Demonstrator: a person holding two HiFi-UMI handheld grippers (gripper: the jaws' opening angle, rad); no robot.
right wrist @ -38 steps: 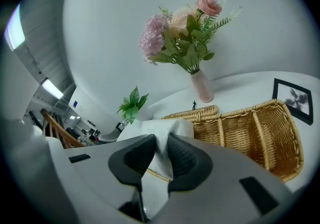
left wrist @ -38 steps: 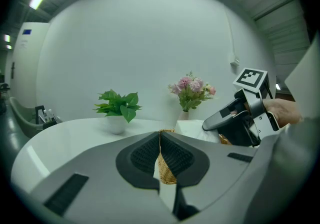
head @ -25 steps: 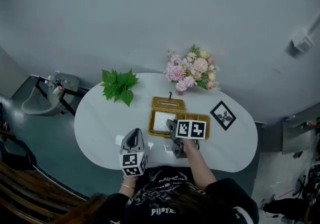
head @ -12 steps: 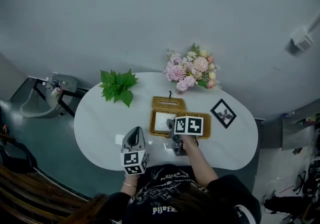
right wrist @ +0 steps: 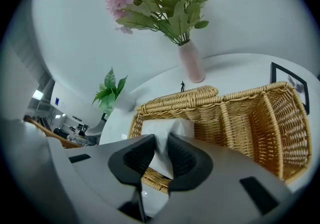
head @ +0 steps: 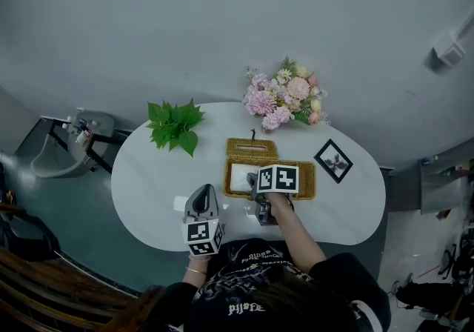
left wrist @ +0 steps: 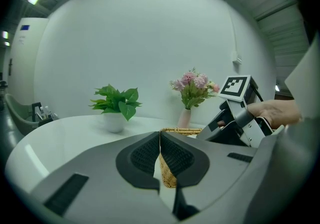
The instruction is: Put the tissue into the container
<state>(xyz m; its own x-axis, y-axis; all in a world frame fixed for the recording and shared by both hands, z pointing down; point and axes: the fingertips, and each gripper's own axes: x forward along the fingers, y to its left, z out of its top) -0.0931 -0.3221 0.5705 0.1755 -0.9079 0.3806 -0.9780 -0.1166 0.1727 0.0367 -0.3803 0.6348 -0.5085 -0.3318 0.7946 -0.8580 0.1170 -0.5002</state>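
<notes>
The right gripper (right wrist: 161, 143) has its fingers closed on a white tissue (right wrist: 167, 129), which bunches up between the two dark pads and spreads out above them. The tissue sits at the left compartment of a wicker basket (right wrist: 250, 118). From the head view, white fills that compartment, while the right compartment looks bare. In the right gripper view the lower end of the tissue hangs close to the near wall of the basket, and I cannot tell whether it rests on the bottom. A flat wicker lid (right wrist: 180, 97) with a small dark knob lies on the table just behind the basket. The left gripper (left wrist: 160, 140) is held low over the near edge of the white table (head: 148, 175), to the left of the basket and apart from it. Its fingers are pressed together with nothing between them. A small white thing (head: 180, 204) lies on the table just beside it, too small to name. At the far side of the table are a green plant (head: 175, 127) in a white pot and a bunch of pink flowers (head: 285, 97) in a slim vase (right wrist: 191, 63). A dark picture frame (head: 333, 161) lies to the right of the basket.
</notes>
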